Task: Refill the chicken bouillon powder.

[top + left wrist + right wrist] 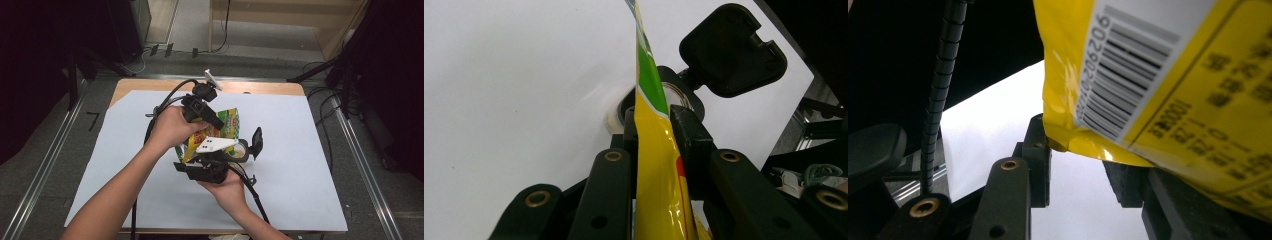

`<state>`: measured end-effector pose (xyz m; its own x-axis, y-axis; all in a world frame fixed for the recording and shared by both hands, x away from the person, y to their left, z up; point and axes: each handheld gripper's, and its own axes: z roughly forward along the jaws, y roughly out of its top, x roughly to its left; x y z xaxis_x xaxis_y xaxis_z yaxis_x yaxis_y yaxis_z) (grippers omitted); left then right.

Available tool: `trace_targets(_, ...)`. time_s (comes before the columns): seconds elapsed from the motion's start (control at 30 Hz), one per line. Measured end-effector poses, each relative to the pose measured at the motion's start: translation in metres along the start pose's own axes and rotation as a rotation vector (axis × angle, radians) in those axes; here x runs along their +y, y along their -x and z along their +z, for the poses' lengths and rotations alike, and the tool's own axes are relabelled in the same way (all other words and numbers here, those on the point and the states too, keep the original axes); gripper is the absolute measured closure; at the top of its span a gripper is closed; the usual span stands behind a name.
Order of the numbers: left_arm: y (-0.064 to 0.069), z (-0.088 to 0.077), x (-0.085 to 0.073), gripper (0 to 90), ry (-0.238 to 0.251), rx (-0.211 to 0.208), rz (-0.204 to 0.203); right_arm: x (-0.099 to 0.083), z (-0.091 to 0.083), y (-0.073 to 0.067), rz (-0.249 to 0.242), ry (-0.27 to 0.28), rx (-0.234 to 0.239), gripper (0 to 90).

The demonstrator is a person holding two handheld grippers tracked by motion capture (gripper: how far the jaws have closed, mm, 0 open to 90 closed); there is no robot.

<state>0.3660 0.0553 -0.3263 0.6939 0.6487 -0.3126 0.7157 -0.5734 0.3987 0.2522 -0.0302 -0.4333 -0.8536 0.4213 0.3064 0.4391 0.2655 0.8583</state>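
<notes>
A yellow and green snack pouch [227,122] hangs tilted over the middle of the white sheet, held between both hands. My left gripper [216,121] comes in from the upper left and is shut on it. In the left gripper view the pads pinch the pouch's [651,165] thin edge at my left gripper [654,125]. My right gripper [197,152] meets the pouch's lower end from below. In the right gripper view the barcode corner of the pouch [1173,90] sits in my right gripper [1080,145], with the left pad against the pouch's edge and the right pad partly hidden behind it.
A small clear jar [240,150] with its black flip lid [256,141] standing open sits on the sheet just right of the pouch, jar [676,95] and lid [731,50] beyond the left jaws. The white sheet [300,175] covers the wooden table. Cables trail from both grippers.
</notes>
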Motion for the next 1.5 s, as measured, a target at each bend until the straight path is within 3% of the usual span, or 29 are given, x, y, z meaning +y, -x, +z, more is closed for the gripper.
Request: trace_targets(1.5, -0.0017, 0.0004, -0.0024, 79.0, 0.006, -0.009, -0.002, -0.0006, 0.0014, -0.0009, -0.001, -0.005, -0.001, 67.1)
